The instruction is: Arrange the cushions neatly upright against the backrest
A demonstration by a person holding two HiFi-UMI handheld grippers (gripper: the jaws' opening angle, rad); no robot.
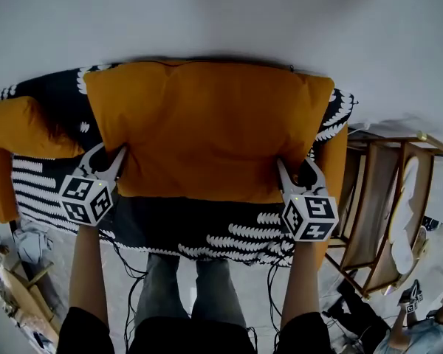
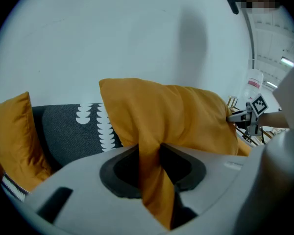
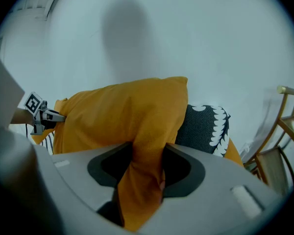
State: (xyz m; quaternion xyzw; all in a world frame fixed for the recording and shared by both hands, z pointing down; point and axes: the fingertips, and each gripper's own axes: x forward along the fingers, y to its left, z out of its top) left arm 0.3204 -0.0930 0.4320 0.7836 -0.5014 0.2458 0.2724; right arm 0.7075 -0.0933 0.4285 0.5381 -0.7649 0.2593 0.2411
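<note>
A large mustard-orange fabric cushion [image 1: 207, 131] fills the centre of the head view, lying broadside across a sofa draped with a black throw with white leaf and stripe patterns [image 1: 221, 234]. Its far edge reaches the plain white wall [image 1: 221, 21] at the top of the frame. The left gripper [image 1: 109, 155], at the cushion's lower left corner, has its jaws closed most of the way, pinching a bunched fold of the orange cover between them; the left gripper view shows the cloth squeezed in the gap. The right gripper [image 1: 297, 169], at the lower right corner, has its jaws somewhat wider apart and likewise clamped on a thick fold of the same cushion. A second, smaller orange cushion [image 1: 26, 127] sits at the left edge of the head view, leaning at the sofa's end, apart from the held one. A light wooden frame chair [image 1: 384, 198] stands at the right edge, beside the sofa.
</note>
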